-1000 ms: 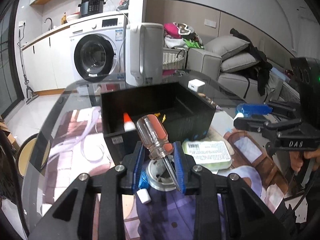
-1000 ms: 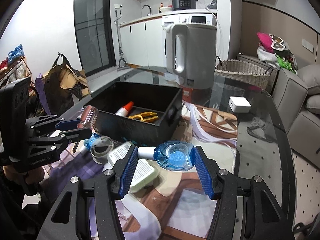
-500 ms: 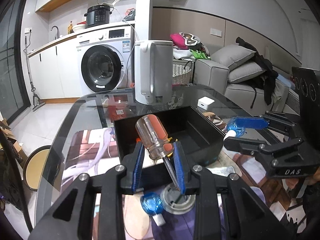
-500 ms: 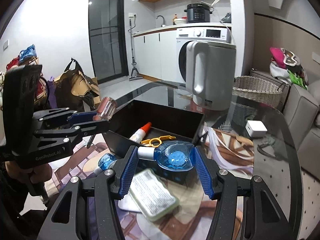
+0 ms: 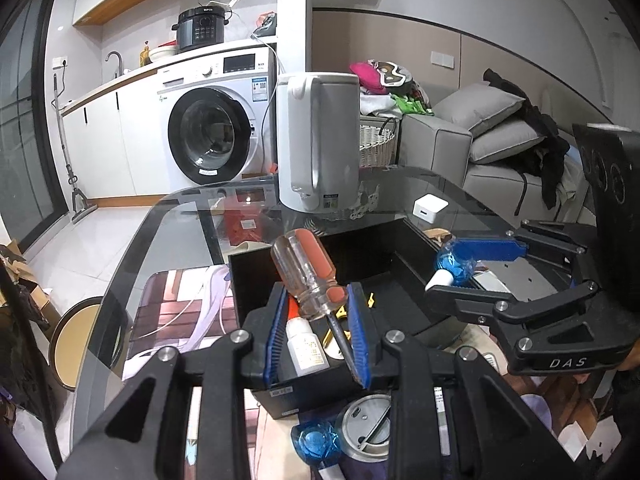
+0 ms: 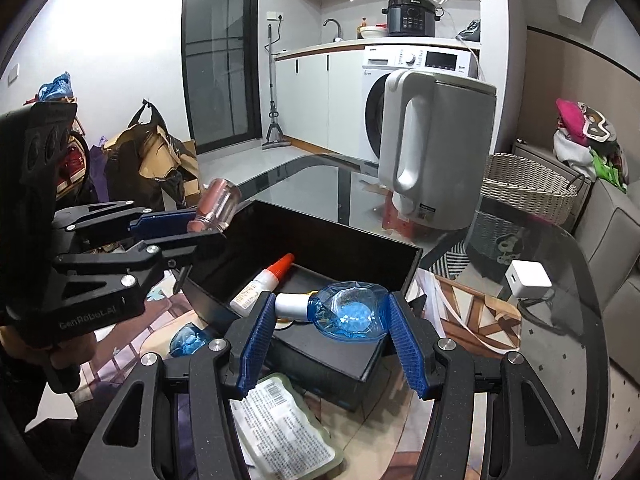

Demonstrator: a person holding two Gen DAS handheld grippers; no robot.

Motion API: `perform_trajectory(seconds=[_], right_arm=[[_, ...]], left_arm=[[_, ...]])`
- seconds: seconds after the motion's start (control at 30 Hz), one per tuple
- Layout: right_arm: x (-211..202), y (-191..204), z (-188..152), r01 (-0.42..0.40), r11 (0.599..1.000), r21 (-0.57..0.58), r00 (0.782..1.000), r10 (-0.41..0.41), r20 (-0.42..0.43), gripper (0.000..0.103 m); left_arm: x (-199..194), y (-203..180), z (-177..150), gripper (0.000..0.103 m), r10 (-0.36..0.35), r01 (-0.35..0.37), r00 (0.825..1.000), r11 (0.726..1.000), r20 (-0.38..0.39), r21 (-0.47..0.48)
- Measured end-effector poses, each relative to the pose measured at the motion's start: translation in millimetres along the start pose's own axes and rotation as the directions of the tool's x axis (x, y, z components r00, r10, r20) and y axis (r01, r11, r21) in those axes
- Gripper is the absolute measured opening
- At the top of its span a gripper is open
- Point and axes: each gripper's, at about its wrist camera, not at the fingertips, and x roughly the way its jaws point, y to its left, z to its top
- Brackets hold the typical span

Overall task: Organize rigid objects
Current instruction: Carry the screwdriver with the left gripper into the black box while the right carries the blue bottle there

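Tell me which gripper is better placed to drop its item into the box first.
Right, probably. The right gripper holds its blue bottle over the box. The left gripper holds its screwdriver nearer the box's edge.

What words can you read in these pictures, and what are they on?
"DAS": on the right tongs.
"GenRobot.AI": on the left tongs.
"SUPOR": on the pressure cooker, only faintly.
Too small or blurred: glue bottle label, green packet print, kettle sticker, washing machine panel.
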Motion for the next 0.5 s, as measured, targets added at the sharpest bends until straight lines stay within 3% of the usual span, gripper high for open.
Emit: perform_trajectory(seconds=[0.33, 0.5], right_arm=[[22, -1, 2, -0.034, 0.999, -0.036, 0.999, 0.033, -0.034, 0.057], [27, -2, 4, -0.045, 0.998, -0.046, 0.998, 0.043, -0.041, 0.057]], left_arm=[[22, -7, 0, 0.027, 0.015, -0.014, 0.999, 0.999, -0.041, 0.029], [29, -10, 0, 0.021, 0.012, -0.010, 0.999, 0.999, -0.047, 0.051]])
